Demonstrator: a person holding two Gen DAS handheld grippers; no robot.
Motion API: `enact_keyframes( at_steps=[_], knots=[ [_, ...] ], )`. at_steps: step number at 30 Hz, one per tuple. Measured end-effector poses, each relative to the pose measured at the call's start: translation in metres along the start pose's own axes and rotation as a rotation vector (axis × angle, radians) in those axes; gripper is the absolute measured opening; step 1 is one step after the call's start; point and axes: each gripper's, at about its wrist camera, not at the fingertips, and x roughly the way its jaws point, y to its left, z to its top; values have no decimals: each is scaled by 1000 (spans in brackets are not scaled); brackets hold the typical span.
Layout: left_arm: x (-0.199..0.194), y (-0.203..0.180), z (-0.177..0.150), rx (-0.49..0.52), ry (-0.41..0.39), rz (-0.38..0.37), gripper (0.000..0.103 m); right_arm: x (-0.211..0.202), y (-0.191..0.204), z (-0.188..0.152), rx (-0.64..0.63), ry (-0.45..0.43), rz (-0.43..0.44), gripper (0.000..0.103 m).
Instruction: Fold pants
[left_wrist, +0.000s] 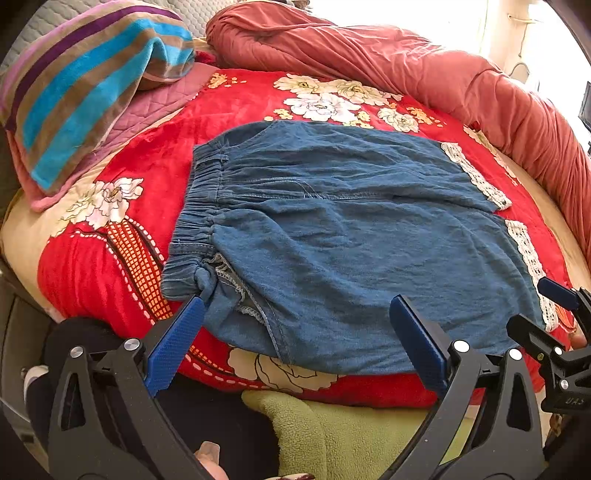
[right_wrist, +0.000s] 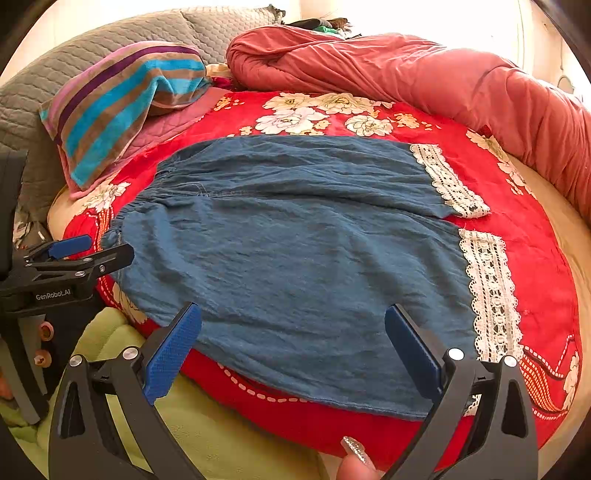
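Observation:
Blue denim pants (left_wrist: 351, 236) (right_wrist: 295, 236) with white lace hems (left_wrist: 476, 173) (right_wrist: 487, 291) lie flat on a red floral blanket (left_wrist: 177, 122) (right_wrist: 524, 236). The elastic waistband (left_wrist: 195, 218) is at the left and the legs point right. My left gripper (left_wrist: 295, 310) is open over the near waist corner; its left fingertip (left_wrist: 197, 302) touches the bunched corner there. My right gripper (right_wrist: 293, 317) is open above the near edge of the front leg, close to the lace hem. Each gripper shows at the edge of the other view: right (left_wrist: 546, 314), left (right_wrist: 88, 249).
A striped towel (left_wrist: 92, 88) (right_wrist: 125, 99) on a pink quilted pad lies at the back left. A rolled salmon quilt (left_wrist: 406, 62) (right_wrist: 424, 74) runs along the back and right. Green fleece (left_wrist: 332, 428) (right_wrist: 207, 424) hangs at the near edge. A thumb (right_wrist: 354, 461) shows below.

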Motion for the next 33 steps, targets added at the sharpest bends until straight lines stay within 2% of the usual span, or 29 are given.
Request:
enact_keyframes(
  at_steps=[33],
  knots=[
    [-5,10,2,-30,-14,28,94,6,4,10,-7,-5,17,99]
  ],
)
